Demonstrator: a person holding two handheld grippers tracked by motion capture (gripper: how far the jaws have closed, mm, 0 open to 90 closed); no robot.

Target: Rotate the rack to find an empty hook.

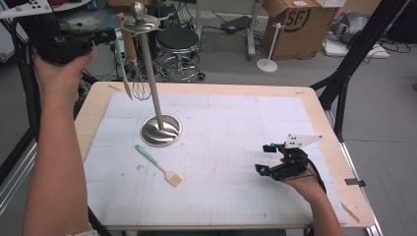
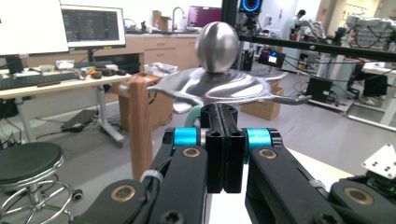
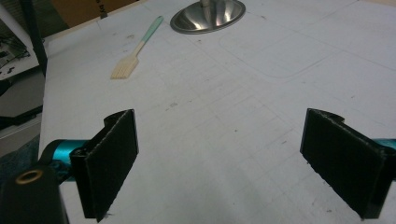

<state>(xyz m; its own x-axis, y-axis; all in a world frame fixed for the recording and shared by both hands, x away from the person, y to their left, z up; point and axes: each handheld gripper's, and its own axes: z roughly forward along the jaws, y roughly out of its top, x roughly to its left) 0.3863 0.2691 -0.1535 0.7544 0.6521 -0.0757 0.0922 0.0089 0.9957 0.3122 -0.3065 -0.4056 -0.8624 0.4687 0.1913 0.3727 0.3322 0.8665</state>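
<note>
A pale wooden tabletop (image 1: 314, 105) carries a white gridded mat (image 1: 236, 162) that covers nearly all of it, leaving a thin wood border at the far and right edges. Beyond it lies a grey workshop floor with a black round stool (image 1: 177, 39), a brown cardboard box (image 1: 297, 22) and desks with monitors.

On the far left part of the mat stands a tall polished steel utensil stand (image 1: 152, 83), its round base (image 3: 208, 16) flat on the mat and a ball-topped hook disc (image 2: 219, 84) above. A wire whisk (image 1: 140, 88) and a wooden-handled utensil (image 2: 140, 126) hang from the disc. A flat wooden spatula with a mint-green handle (image 1: 158, 165) lies on the mat just near of the base, apart from it.

The left gripper (image 2: 225, 154) is raised high at the far left, level with the hook disc and pointing at it, jaws pressed together on nothing. The right gripper (image 1: 268, 157) hovers low over the near right of the mat, jaws spread wide and empty.

The centre and right of the mat lie bare, well apart from both grippers.
</note>
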